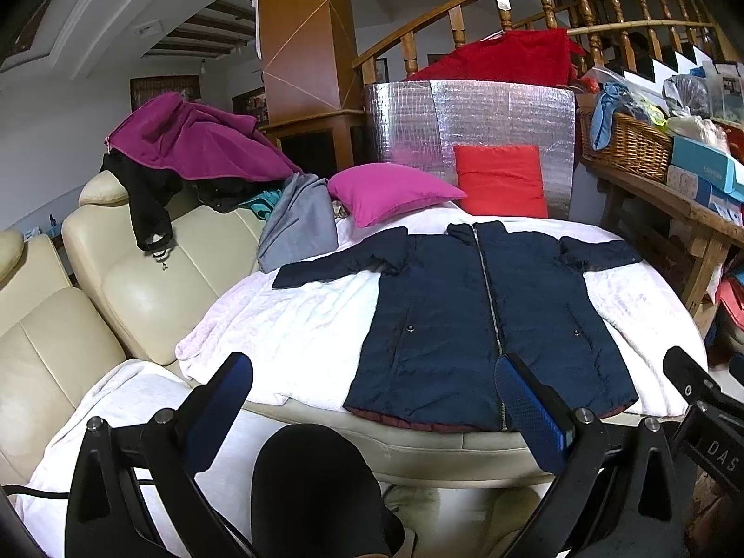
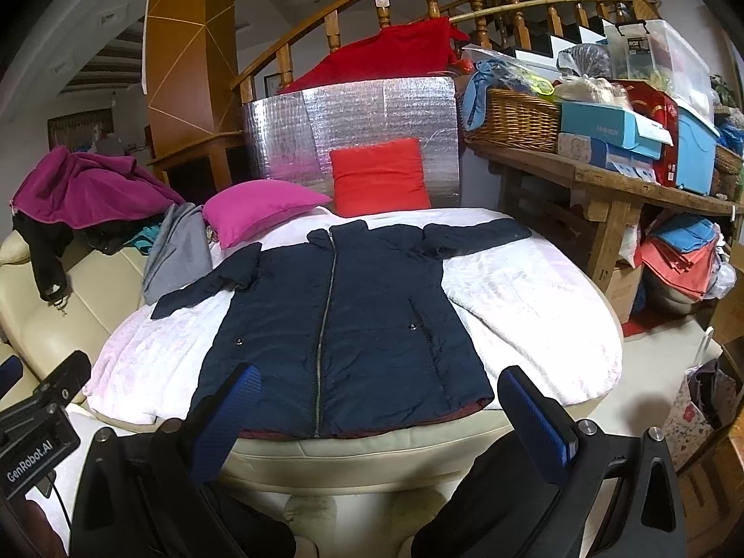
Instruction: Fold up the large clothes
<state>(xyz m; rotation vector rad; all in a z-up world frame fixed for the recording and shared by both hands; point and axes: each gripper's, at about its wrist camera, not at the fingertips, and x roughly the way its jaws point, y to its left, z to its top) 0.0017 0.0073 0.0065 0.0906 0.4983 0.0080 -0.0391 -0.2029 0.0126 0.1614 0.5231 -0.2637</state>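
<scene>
A long navy zip-up coat (image 1: 483,321) lies flat and face up on a white blanket (image 1: 288,325), both sleeves spread out, hem toward me with a dark red lining edge showing. It also shows in the right wrist view (image 2: 335,325). My left gripper (image 1: 372,400) is open and empty, held in front of the hem's left part. My right gripper (image 2: 379,411) is open and empty, held in front of the hem's middle. Neither touches the coat.
A pink cushion (image 1: 390,190) and a red cushion (image 1: 500,179) lie beyond the collar, before a silver foil panel (image 1: 465,121). A grey garment (image 1: 300,223) and magenta garment (image 1: 195,139) drape the cream sofa (image 1: 139,297) at left. A cluttered wooden table (image 2: 604,181) stands right.
</scene>
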